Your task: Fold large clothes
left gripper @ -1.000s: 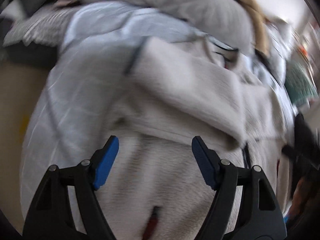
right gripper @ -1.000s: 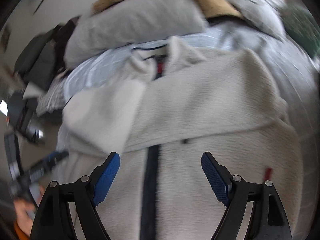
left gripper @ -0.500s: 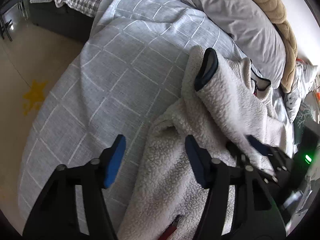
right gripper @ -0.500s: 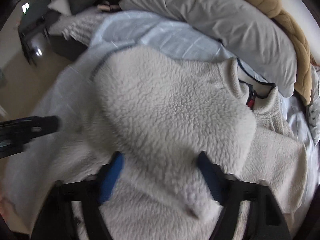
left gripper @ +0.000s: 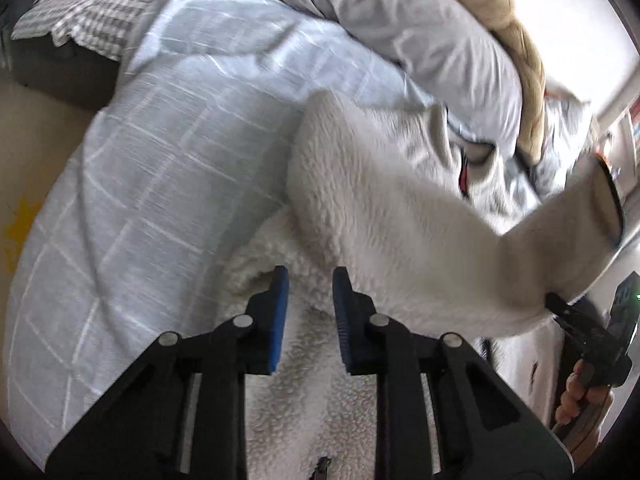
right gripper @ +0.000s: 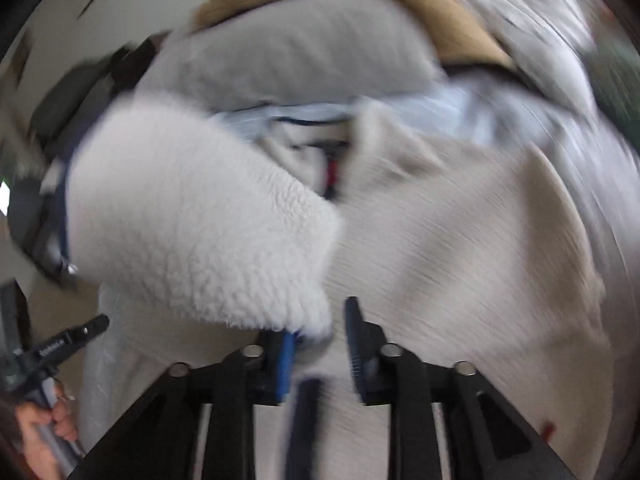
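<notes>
A white fleece jacket (left gripper: 400, 216) fills mid-frame on the checked duvet (left gripper: 168, 152). The right gripper (right gripper: 320, 332), jaws just narrowed, pinches its sleeve (right gripper: 192, 232); the left gripper (left gripper: 310, 292), also just narrowed, nips the side edge. Sleeve-folding seems underway; next, lay it across the chest.

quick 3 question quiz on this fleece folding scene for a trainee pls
1. Pick one. What is the right gripper holding?
A. the grey pillow
B. a sleeve of the white fleece jacket
C. a folded towel

2. True or false: the jacket lies on a bare floor.

3. In a word or two: what colour is the trim on the cuff of the lifted sleeve?

Key
1. B. The jaws have just been closing and the sleeve is between them, lifted off the jacket body.
2. False. It lies on the pale blue bedcover with the grid pattern.
3. Dark, navy or black.
</notes>
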The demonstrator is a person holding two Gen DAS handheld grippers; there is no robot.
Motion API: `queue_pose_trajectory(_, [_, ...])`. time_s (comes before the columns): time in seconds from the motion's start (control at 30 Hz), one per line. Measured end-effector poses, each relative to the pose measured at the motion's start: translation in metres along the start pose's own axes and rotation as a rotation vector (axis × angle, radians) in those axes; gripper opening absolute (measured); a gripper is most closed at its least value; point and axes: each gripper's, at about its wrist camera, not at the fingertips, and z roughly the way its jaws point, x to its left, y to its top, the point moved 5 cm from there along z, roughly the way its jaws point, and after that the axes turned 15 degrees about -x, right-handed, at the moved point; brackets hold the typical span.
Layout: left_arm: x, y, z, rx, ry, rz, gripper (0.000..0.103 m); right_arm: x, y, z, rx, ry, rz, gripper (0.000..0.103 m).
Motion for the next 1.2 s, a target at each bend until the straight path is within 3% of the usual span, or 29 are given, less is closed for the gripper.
queue_pose_trajectory(0.03, [-0.002, -0.004, 0.005, 0.023, 0.009, 0.014, 0.024, -0.024, -0.006, -0.004, 0.014, 0.012, 0.069, 0.057])
queue_pose_trajectory(0.07, [-0.004, -0.009, 0.011, 0.056, 0.022, 0.023, 0.023, -0.04, -0.012, -0.006, 0.029, 0.02, 0.121, 0.067])
queue_pose_trajectory(0.2, [-0.002, -0.03, 0.03, 0.193, 0.079, 0.029, 0.022, -0.091, -0.031, -0.022, 0.047, 0.003, 0.221, 0.067])
queue_pose_trajectory(0.43, [-0.016, -0.012, 0.004, 0.117, 0.075, 0.061, 0.022, -0.155, -0.01, -0.062, -0.068, 0.014, 0.393, 0.069])
queue_pose_trajectory(0.57, [-0.021, -0.001, -0.014, 0.05, 0.051, 0.047, 0.022, -0.165, -0.005, -0.054, -0.081, 0.023, 0.462, 0.069])
queue_pose_trajectory(0.7, [-0.031, 0.006, -0.011, -0.028, 0.026, 0.052, 0.022, -0.136, -0.021, -0.02, 0.062, -0.018, 0.379, 0.067])
queue_pose_trajectory(0.73, [-0.033, 0.006, -0.007, -0.043, 0.021, 0.059, 0.022, -0.129, -0.025, -0.016, 0.084, -0.048, 0.343, 0.055])
queue_pose_trajectory(0.77, [-0.036, 0.006, 0.0, -0.055, 0.017, 0.068, 0.022, -0.124, -0.028, -0.012, 0.097, -0.089, 0.298, 0.034])
queue_pose_trajectory(0.83, [-0.039, 0.003, 0.009, -0.061, 0.012, 0.066, 0.022, -0.114, -0.029, -0.009, 0.109, -0.166, 0.217, 0.021])
queue_pose_trajectory(0.9, [-0.046, 0.007, 0.011, -0.089, -0.028, 0.041, 0.022, -0.099, -0.015, -0.019, 0.047, -0.2, 0.125, 0.018])
queue_pose_trajectory(1.03, [-0.059, 0.017, 0.005, -0.191, -0.101, 0.039, 0.022, -0.047, 0.035, -0.073, -0.273, -0.207, -0.171, 0.018])
queue_pose_trajectory(1.13, [-0.058, 0.003, 0.027, -0.095, -0.066, 0.049, 0.022, -0.043, 0.046, -0.076, -0.366, -0.251, -0.251, 0.02])
queue_pose_trajectory(1.2, [-0.054, -0.015, 0.046, 0.013, -0.027, 0.081, 0.023, -0.067, 0.035, -0.056, -0.304, -0.303, -0.22, 0.025])
